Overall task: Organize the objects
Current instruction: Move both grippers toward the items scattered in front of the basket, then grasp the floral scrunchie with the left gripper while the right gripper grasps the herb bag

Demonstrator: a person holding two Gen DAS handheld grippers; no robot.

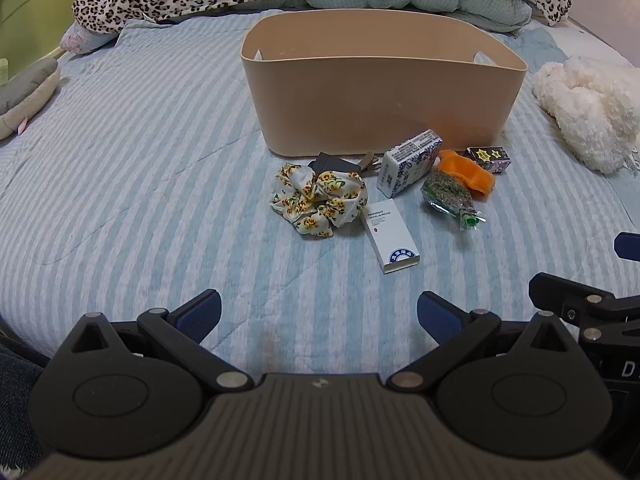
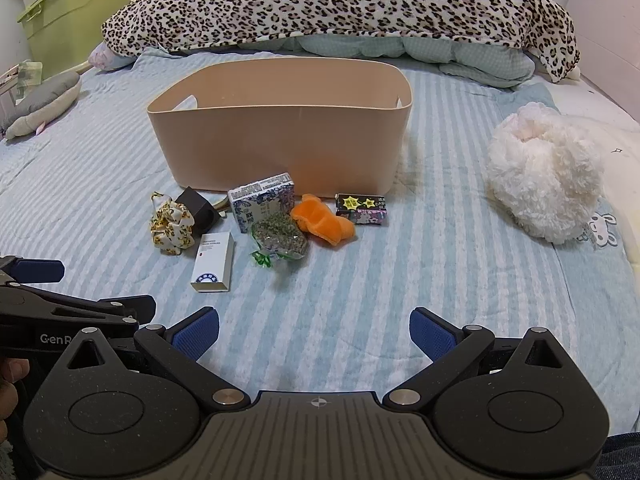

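Observation:
A beige plastic bin (image 1: 372,96) (image 2: 280,140) stands on the striped bed. In front of it lie a floral scrunchie (image 1: 320,198) (image 2: 172,226), a dark small block (image 2: 198,208), a white box (image 1: 390,236) (image 2: 212,256), a blue-patterned box (image 1: 410,164) (image 2: 262,202), a clear bag of green herbs (image 1: 448,194) (image 2: 280,240), an orange plush piece (image 1: 468,172) (image 2: 322,220) and a small dark box (image 1: 488,158) (image 2: 362,204). My left gripper (image 1: 318,316) is open and empty, short of the objects. My right gripper (image 2: 314,334) is open and empty beside it.
A leopard-print blanket (image 2: 340,4) lies behind the bin. A white fluffy plush (image 2: 544,172) (image 1: 588,108) lies at the right. A grey cushion (image 2: 40,100) and a green storage box (image 2: 84,12) are at the left.

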